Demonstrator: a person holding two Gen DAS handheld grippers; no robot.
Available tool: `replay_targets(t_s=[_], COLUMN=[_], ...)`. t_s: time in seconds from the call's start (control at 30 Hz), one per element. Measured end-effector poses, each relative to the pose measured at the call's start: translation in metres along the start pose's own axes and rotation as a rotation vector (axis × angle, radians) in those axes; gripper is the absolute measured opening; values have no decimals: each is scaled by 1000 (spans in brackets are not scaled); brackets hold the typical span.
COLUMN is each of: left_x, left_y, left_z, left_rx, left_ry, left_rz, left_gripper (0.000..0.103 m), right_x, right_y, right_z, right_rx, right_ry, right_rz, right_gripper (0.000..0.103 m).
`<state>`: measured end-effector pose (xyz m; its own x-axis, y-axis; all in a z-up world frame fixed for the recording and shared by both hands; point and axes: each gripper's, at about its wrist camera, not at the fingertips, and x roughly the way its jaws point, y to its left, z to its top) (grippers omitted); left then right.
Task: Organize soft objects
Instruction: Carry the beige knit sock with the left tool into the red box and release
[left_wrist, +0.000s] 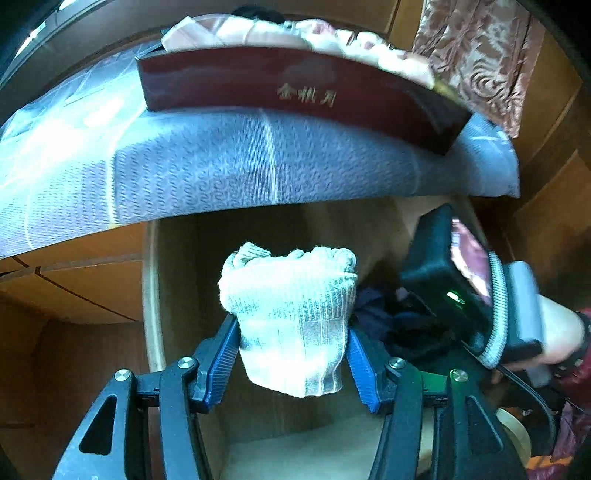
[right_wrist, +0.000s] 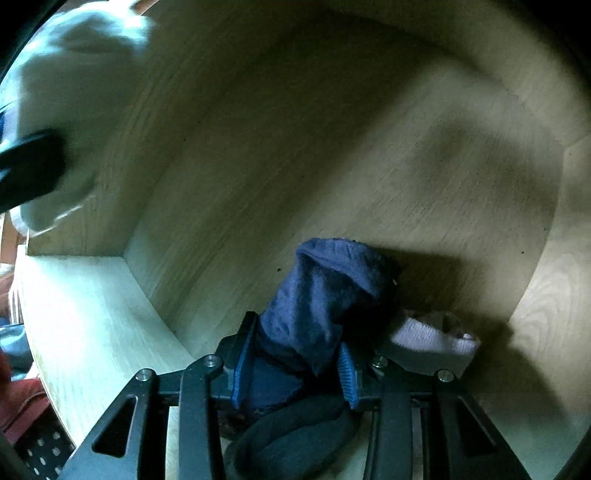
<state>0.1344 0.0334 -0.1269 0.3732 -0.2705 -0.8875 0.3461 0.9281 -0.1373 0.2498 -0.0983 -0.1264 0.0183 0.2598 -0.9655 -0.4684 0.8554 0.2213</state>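
A: The left gripper (left_wrist: 293, 354) has its blue pads clamped on a rolled white sock (left_wrist: 291, 317), held in the air above the open wooden drawer (left_wrist: 151, 295). How do we set it down well?

B: Lower it toward the bare floor by the drawer's left wall, I'd say, and let go only once it rests, so the roll doesn't spring open.

A: And the right gripper (right_wrist: 295, 354)?

B: Its jaws are closed on a navy sock (right_wrist: 325, 295), low in the drawer near the front edge. A pale sock (right_wrist: 432, 339) lies just beside it toward the right wall, and a dark roll (right_wrist: 291, 435) sits under the fingers.

A: Anything else holding things?

B: A dark red box (left_wrist: 295, 92) on the blue-covered bed (left_wrist: 221, 166), with pale fabric items, blurred.
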Motion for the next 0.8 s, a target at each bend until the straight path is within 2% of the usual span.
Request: replay_targets(t_s=[0.17, 0.33, 0.5, 0.63, 0.8], left_x=[-35, -78, -92, -96, -107], left_y=[6, 8, 6, 4, -4], left_z=[14, 46, 77, 103, 141], left_rx=[9, 41, 68, 75, 111], left_ry=[-57, -137, -190, -204, -241], left_rz=[-26, -25, -3, -18, 15], left_gripper=[57, 57, 57, 57, 57], right_x=[-1, -8, -19, -21, -29], right_y=[2, -9, -17, -22, -27], right_z=[-11, -17, -20, -19, -15], right_rx=[-14, -9, -1, 1, 2], right_ry=[-10, -26, -37, -40, -47], right_rz=[2, 41, 63, 71, 87], right_gripper=[40, 40, 40, 40, 40])
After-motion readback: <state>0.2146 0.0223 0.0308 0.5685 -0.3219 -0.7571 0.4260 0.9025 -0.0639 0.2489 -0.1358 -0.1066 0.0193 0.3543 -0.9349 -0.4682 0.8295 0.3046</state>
